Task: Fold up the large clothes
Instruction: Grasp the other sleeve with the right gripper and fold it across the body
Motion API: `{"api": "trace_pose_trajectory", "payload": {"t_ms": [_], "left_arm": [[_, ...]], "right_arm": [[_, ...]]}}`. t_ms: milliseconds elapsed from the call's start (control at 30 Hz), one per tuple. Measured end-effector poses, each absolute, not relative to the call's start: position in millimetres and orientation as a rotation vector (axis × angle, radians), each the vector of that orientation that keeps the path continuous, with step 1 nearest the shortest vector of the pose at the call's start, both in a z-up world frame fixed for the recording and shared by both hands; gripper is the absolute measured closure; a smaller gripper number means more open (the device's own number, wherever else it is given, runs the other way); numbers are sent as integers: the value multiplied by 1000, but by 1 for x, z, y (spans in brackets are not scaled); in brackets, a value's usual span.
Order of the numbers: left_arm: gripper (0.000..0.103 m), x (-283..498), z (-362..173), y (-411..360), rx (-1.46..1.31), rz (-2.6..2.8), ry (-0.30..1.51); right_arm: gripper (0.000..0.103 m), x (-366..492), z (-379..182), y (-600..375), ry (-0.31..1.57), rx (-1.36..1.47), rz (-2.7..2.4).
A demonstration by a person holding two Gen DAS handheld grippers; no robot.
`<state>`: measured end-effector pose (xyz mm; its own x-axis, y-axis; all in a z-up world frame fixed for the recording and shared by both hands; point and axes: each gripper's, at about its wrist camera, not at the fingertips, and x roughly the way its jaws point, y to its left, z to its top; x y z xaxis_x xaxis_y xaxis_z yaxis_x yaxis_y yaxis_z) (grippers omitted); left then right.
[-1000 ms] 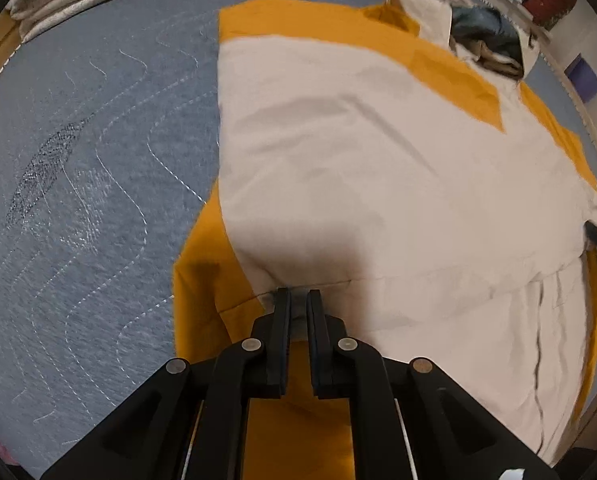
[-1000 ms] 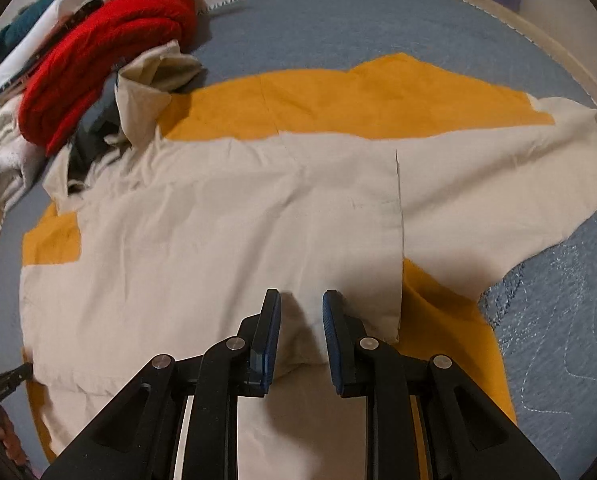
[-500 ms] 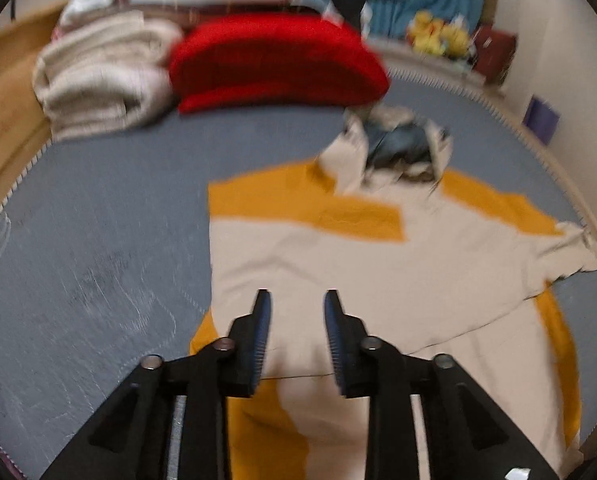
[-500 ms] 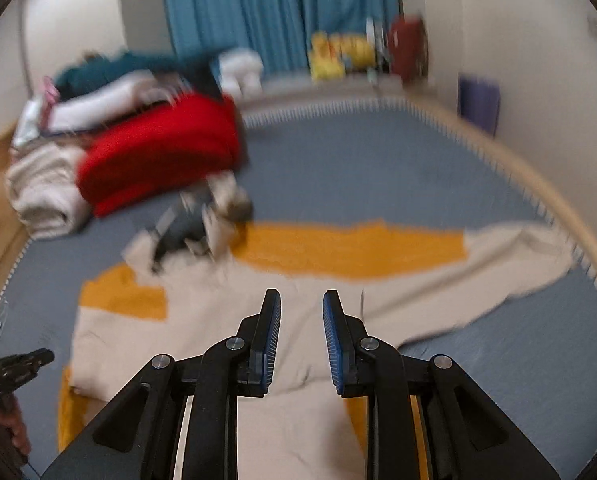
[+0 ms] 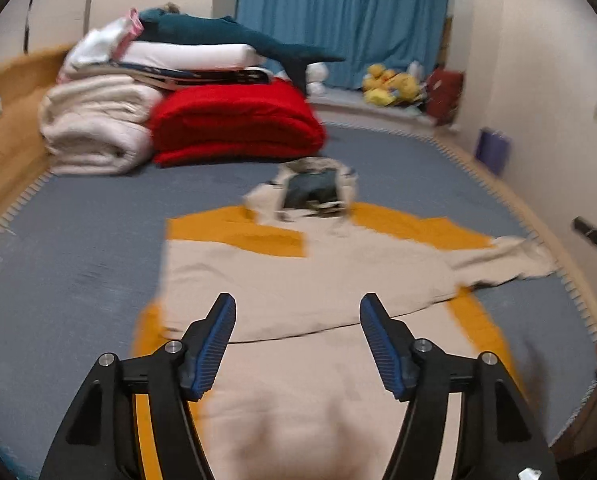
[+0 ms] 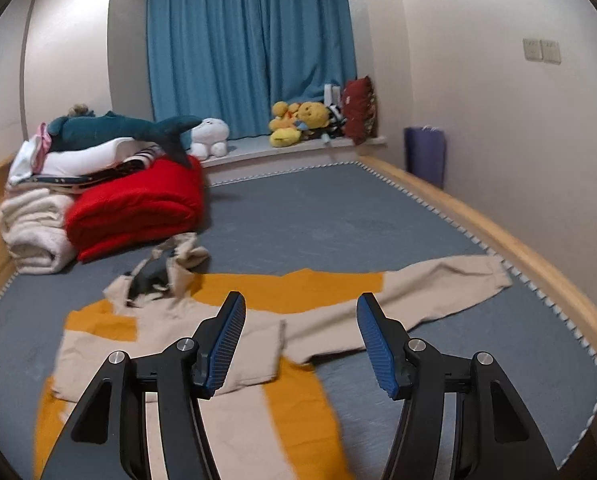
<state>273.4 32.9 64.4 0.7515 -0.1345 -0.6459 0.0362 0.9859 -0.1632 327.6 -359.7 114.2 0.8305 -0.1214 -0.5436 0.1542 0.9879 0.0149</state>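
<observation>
1. Nearest, both hand-held grippers have let go: a second ago the left hand-held gripper (image 5: pixel 297 340) pinched the hoodie's hem and the right hand-held gripper (image 6: pixel 300 338) stood narrow over it; now both jaws are opening, fairly wide, nothing between them.
2. Just beyond, the cream-and-orange hoodie (image 5: pixel 306 280) lies on the blue mattress (image 6: pixel 338 220), bottom folded up over its chest. That fold looks finished.
3. Further right, one sleeve (image 6: pixel 438 284) remains spread, probably next.
</observation>
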Motion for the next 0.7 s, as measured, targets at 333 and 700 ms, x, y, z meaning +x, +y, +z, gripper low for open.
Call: {"api": "trace_pose_trajectory", "payload": {"t_ms": [333, 700], "left_arm": [[43, 311, 3, 0, -11, -68, 765], [43, 330, -18, -4, -10, -89, 813]], "right_arm": [[53, 328, 92, -463, 574, 146, -259], [78, 386, 10, -589, 738, 335, -294]]}}
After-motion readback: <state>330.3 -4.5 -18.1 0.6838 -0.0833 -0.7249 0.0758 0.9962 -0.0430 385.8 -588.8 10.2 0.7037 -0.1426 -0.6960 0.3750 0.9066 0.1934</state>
